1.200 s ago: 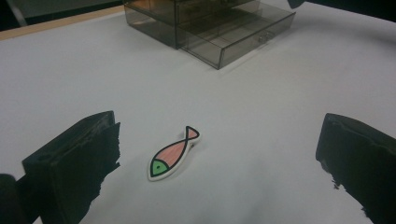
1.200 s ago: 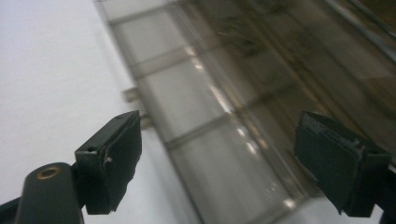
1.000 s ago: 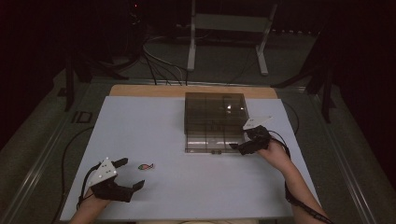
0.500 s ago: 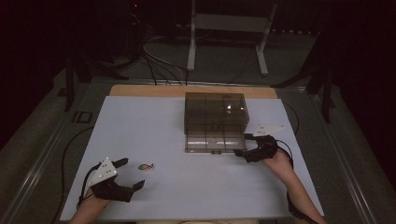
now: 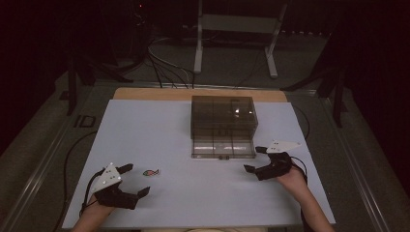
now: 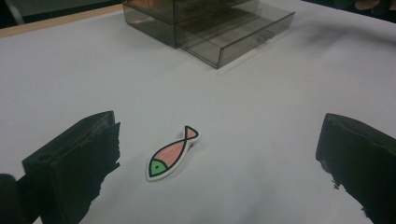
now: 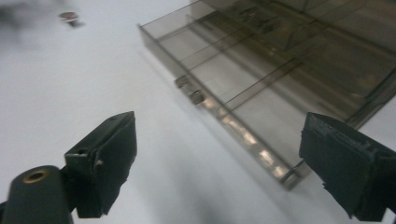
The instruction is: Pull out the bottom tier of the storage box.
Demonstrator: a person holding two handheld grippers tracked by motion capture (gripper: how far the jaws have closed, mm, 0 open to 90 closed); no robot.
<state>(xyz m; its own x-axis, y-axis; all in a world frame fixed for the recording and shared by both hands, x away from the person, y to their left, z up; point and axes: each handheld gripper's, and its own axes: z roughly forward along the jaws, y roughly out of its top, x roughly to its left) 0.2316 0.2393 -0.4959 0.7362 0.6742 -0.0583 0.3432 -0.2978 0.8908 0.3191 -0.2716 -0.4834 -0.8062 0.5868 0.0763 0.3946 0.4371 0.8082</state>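
A smoky clear drawer box (image 5: 222, 113) stands mid-table with its bottom drawer (image 5: 223, 147) pulled out toward me; its divided compartments look empty. A small fish-shaped clip (image 5: 151, 172), pink with a green head, lies flat on the white sheet. My left gripper (image 5: 135, 180) rests open just near of the clip; in its own view the fish clip (image 6: 173, 153) lies untouched between the wide jaws of the left gripper (image 6: 219, 135). My right gripper (image 5: 255, 159) is open by the drawer's front right corner. Its jaws have just been opening, with nothing between them, and the drawer (image 7: 243, 88) lies ahead.
The white sheet (image 5: 159, 130) covers the tabletop, with a wooden strip (image 5: 154, 93) showing at the far edge. Cables and a metal stand (image 5: 237, 34) sit on the dark floor beyond. Each gripper trails a cable off the near side.
My right gripper has drawn back from the drawer's front right corner toward the near edge. The left gripper and the fish clip have stayed put.
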